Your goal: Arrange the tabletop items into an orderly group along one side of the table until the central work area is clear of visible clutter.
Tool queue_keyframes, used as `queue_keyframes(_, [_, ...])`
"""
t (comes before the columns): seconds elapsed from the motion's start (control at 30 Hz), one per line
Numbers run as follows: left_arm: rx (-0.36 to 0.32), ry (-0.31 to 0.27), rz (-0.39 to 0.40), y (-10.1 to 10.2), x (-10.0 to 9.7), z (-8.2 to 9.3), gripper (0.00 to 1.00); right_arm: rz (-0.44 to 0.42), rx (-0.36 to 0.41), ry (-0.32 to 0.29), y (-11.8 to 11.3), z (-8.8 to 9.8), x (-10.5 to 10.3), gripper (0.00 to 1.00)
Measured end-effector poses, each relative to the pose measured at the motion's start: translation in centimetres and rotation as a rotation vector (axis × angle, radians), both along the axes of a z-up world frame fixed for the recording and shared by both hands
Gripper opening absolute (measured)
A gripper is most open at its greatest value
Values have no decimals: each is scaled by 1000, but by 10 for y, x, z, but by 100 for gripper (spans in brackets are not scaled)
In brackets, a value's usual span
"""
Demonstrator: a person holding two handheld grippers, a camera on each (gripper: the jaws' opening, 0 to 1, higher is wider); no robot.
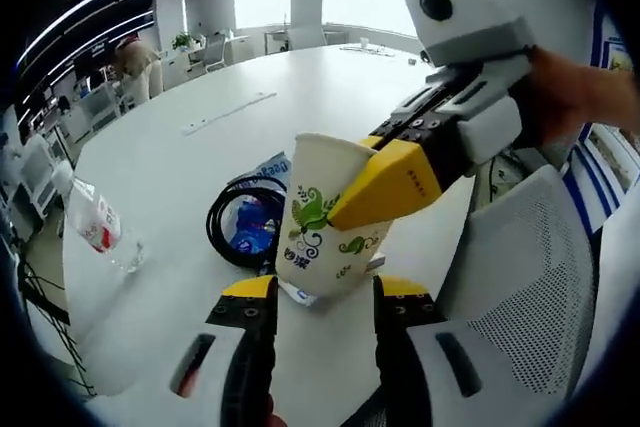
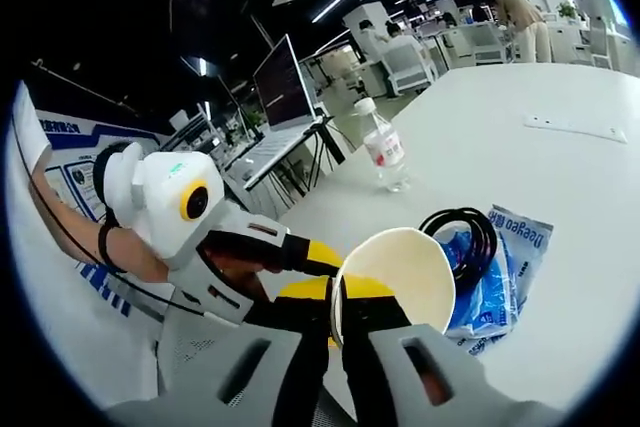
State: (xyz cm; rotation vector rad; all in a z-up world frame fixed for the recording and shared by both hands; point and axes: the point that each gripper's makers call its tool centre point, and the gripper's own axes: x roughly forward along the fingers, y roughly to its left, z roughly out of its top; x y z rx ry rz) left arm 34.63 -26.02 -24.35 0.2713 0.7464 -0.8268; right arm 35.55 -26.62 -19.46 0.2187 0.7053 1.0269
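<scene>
The right gripper, entering from the upper right of the left gripper view, clamps its yellow-tipped jaws over the rim of a paper cup printed with green leaves, one jaw inside the cup and one outside; in the right gripper view the same cup sits at lower centre with that gripper pinching its near wall. The left gripper, at the bottom of its own view, stands with jaws apart on either side of the cup's base, seemingly not gripping it.

The tidying looks barely begun. A black coiled cable on a blue packet lies just behind the cup, a water bottle stands well apart at left, and the white table stretches beyond.

Whether the cup rests on the table or is lifted cannot be told; its base is partly hidden. The packet's lettering is hard to read.
</scene>
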Motion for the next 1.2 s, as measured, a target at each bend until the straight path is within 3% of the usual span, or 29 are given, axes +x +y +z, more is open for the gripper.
queue_keyframes(0.43, [-101, 11, 150, 18, 7, 4, 35, -16, -18, 7, -9, -7, 3, 0])
queue_keyframes(0.6, [-109, 21, 207, 30, 7, -1, 33, -15, -27, 8, -11, -9, 5, 0])
queue_keyframes(1.2, [-148, 32, 298, 52, 2, -4, 33, 19, -59, -10, -1, -10, 22, 0])
